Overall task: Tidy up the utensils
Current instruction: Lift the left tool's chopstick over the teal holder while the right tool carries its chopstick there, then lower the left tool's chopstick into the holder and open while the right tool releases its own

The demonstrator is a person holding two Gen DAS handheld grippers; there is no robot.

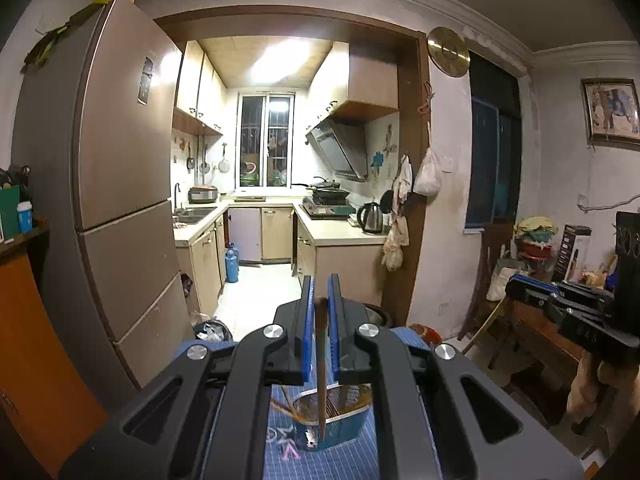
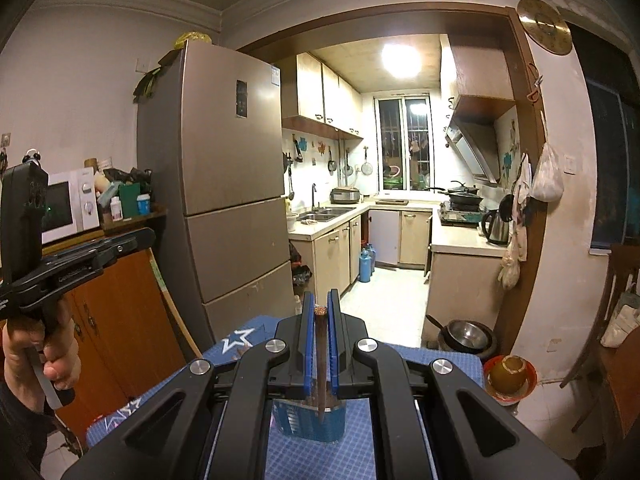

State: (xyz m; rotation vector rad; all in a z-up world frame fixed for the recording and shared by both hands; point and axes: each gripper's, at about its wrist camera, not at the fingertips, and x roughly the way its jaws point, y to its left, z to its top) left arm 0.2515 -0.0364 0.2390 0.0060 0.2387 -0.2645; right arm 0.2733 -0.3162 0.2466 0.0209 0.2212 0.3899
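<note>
Chopsticks are gripped in both tools above a blue-checked tablecloth (image 2: 360,452) at the mouth of a kitchen. In the left wrist view, one brown chopstick (image 1: 321,364) hangs point-down between the blue pads of the left gripper (image 1: 321,312), whose jaws are closed tight on it. Its tip hangs over a blue holder (image 1: 332,420) on the cloth below, where several more sticks lean against the rim on the left side. In the right wrist view, the right gripper (image 2: 321,314) is likewise clamped on a second chopstick (image 2: 320,360), its squared top end showing between the pads and its point hanging over a second blue holder (image 2: 310,420), which also has sticks in it. Each tool shows at the edge of the other's view: the right one at the far right, the left one at the far left, held by a hand (image 2: 36,356). Behind stand a tall fridge (image 2: 236,184) and an orange cabinet (image 2: 116,320) bearing a microwave (image 2: 70,208). Past the doorway, a kettle (image 2: 496,226) sits on the counter, and a brass wall clock (image 2: 544,26) hangs beside the frame.
</note>
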